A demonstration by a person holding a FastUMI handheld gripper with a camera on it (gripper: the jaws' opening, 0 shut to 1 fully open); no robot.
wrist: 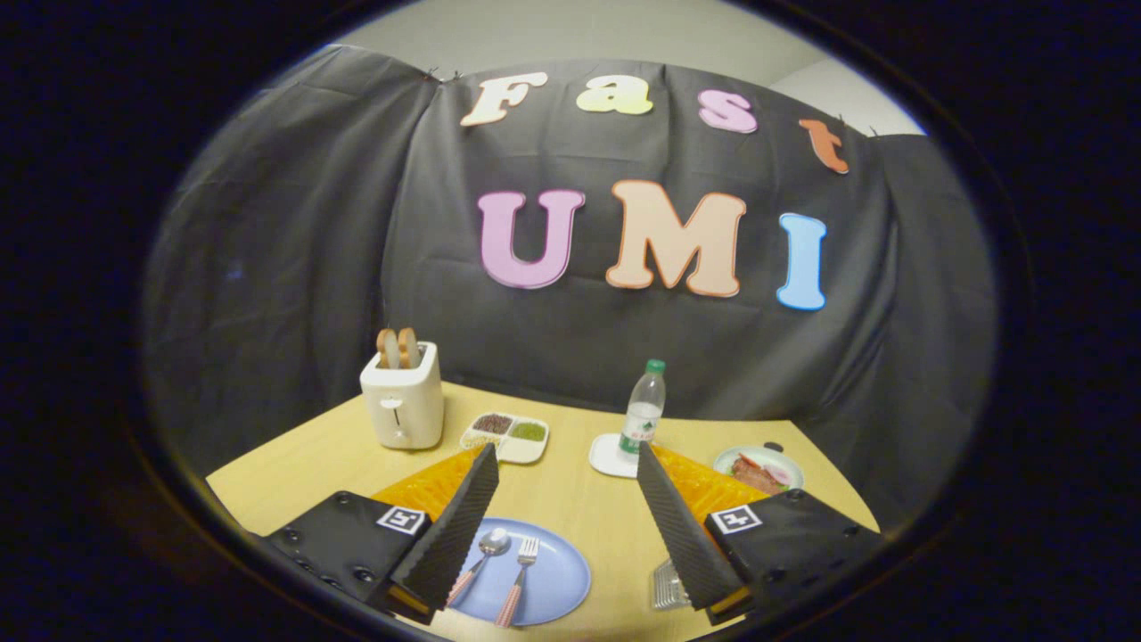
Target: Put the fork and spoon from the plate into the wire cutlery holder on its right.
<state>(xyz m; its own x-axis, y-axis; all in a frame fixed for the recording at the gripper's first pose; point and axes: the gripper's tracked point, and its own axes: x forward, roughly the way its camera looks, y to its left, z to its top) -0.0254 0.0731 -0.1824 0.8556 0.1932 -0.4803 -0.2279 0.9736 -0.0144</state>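
While the fingers (567, 526) stand spread wide with nothing between them, the whole job looks yet to begin — both pieces of cutlery lie on the blue plate (562, 584). Taking that plate as the landmark and reading leftward first: behind it and to its left stands a white toaster (403, 397) with two slices of bread poking up, and just behind the plate sits a small divided dish (506, 437). On the plate itself the spoon (481, 555) lies to the left and the fork (519, 580) right beside it, close but apart, both heads pointing away toward the back of the worktop (294, 464) and both handles trailing toward the near edge. So their long axes run roughly along the fingers' own line, and the plate sits low, nearer the left finger than the right. Behind the plate to its right a water bottle (644, 410) stands on a white coaster. To the plate's right, partly hidden by the right finger, is the wire cutlery holder (667, 587); farther back is a plate of food (759, 470).
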